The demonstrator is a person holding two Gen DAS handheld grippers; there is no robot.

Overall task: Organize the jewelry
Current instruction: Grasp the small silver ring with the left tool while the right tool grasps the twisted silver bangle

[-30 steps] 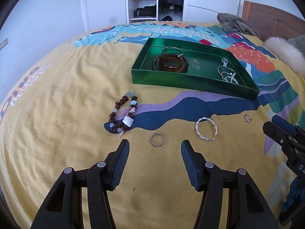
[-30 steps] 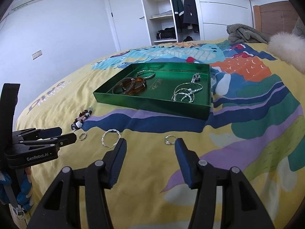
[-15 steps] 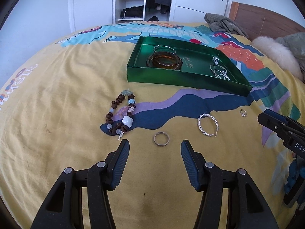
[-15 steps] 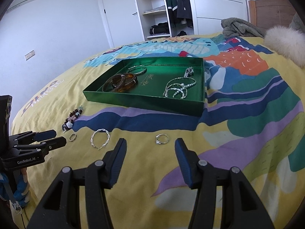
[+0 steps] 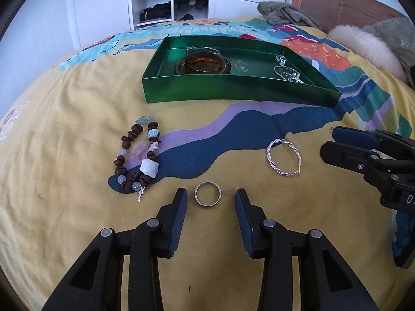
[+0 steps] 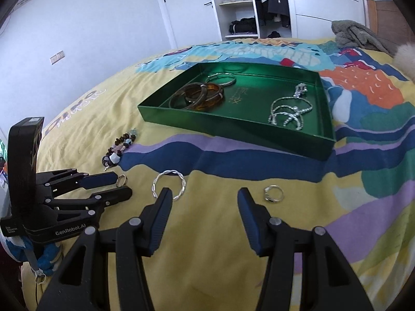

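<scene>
A plain metal ring lies on the yellow bedspread between the tips of my left gripper. Its jaws are closing, and the pads stand clear of the ring on both sides. In the right wrist view the left gripper brackets the same ring. My right gripper is open with nothing between its fingers. A twisted silver bangle lies at its left fingertip, and a small stone ring just outside the right one. A brown beaded bracelet rests left of the plain ring.
A green tray sits farther back on the bed, with amber bangles and silver chains inside. The right gripper reaches in from the right edge. Grey clothes, a fluffy cushion and a wooden headboard lie beyond.
My left gripper came down and forward until the plain ring sat between its tips, and its jaws narrowed. The right gripper slid left, away from the small stone ring toward the twisted bangle.
</scene>
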